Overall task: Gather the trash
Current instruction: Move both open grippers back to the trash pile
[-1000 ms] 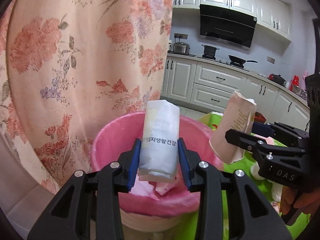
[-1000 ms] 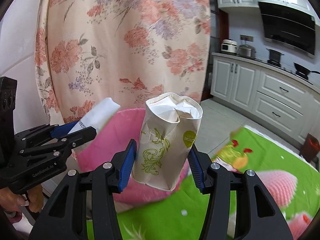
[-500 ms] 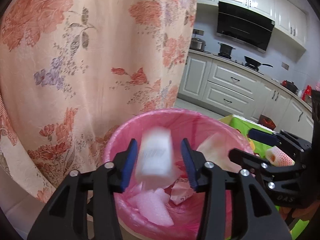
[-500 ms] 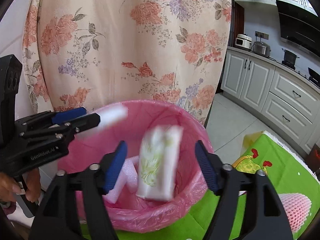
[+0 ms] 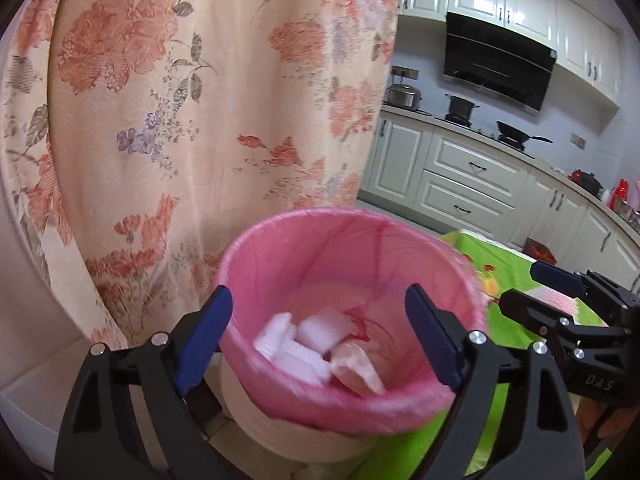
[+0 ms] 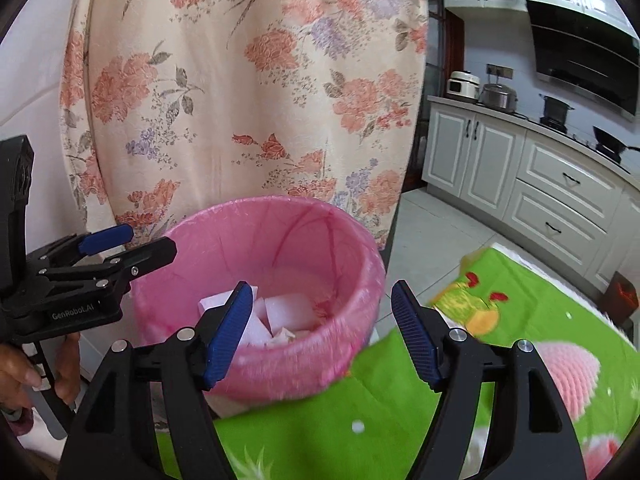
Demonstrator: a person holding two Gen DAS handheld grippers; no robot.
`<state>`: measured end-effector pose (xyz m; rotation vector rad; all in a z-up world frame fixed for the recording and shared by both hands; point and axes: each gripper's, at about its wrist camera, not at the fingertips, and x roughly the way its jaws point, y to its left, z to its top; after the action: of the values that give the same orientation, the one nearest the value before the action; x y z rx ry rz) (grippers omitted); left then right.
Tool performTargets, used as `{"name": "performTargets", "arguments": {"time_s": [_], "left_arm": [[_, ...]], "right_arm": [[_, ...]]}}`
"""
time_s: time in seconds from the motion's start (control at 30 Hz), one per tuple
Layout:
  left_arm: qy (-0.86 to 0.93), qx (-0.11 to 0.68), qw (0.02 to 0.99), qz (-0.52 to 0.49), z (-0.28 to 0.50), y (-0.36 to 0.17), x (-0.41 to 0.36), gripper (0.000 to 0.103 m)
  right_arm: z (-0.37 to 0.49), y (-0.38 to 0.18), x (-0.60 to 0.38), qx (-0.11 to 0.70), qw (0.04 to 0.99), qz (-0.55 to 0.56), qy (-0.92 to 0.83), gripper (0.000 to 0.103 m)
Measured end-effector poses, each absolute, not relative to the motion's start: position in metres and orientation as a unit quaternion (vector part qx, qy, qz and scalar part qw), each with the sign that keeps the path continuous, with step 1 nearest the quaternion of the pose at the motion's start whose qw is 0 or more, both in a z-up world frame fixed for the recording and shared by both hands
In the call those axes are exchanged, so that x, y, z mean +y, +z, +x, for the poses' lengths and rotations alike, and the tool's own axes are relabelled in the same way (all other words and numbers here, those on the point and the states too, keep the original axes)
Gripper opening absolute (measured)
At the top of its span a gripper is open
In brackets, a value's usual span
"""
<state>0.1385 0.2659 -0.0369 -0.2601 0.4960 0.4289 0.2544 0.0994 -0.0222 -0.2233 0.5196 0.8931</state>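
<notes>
A white bin with a pink liner (image 5: pixel 304 256) stands beside the floral curtain; it also shows in the right wrist view (image 6: pixel 280 224). Several white and pale pieces of trash (image 5: pixel 316 344) lie at its bottom, and show in the right wrist view (image 6: pixel 276 316) too. My left gripper (image 5: pixel 320 332) is open and empty, its fingers straddling the bin's near rim. My right gripper (image 6: pixel 322 324) is open and empty above the bin's near right rim. The left gripper (image 6: pixel 116 244) shows at the left of the right wrist view, the right gripper (image 5: pixel 528 288) at the right of the left wrist view.
A floral curtain (image 5: pixel 192 100) hangs right behind the bin. A green patterned tablecloth (image 6: pixel 500 336) covers the table to the right. White kitchen cabinets (image 5: pixel 472 176) with pots and a range hood stand at the back right. Tiled floor (image 6: pixel 436 240) lies between.
Both grippers opened and let go: the white packet and the paper cup fell into the pink bin. Both sets of jaws now stand wide over it.
</notes>
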Motion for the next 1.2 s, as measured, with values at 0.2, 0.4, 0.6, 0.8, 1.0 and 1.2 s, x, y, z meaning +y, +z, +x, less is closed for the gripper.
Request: {"name": "performTargets", "arguments": {"time_s": [0.2, 0.4, 0.6, 0.8, 1.0, 1.2], "left_arm": [[0.186, 0.253, 0.943, -0.107, 0.126, -0.04, 0.221, 0.096], [0.141, 0.271, 0.948, -0.091, 0.131, -0.048, 0.168, 0.096], [0.086, 0.284, 0.952, -0.079, 0.147, -0.053, 0.114, 0.097], [0.041, 0.302, 0.95, -0.064, 0.157, -0.063, 0.07, 0.097], [0.011, 0.313, 0.949, -0.043, 0.166, -0.071, 0.037, 0.097], [-0.006, 0.319, 0.947, -0.047, 0.176, -0.078, 0.018, 0.097]], "right_arm": [[0.231, -0.028, 0.045, 0.255, 0.877, -0.092, 0.396, 0.075], [0.22, -0.039, -0.02, 0.271, 0.893, -0.064, 0.353, 0.076], [0.217, -0.05, -0.076, 0.286, 0.907, -0.036, 0.307, 0.076], [0.212, -0.063, -0.12, 0.293, 0.919, -0.035, 0.264, 0.076], [0.217, -0.079, -0.163, 0.311, 0.925, -0.022, 0.215, 0.076], [0.228, -0.087, -0.194, 0.321, 0.93, -0.014, 0.181, 0.077]]}}
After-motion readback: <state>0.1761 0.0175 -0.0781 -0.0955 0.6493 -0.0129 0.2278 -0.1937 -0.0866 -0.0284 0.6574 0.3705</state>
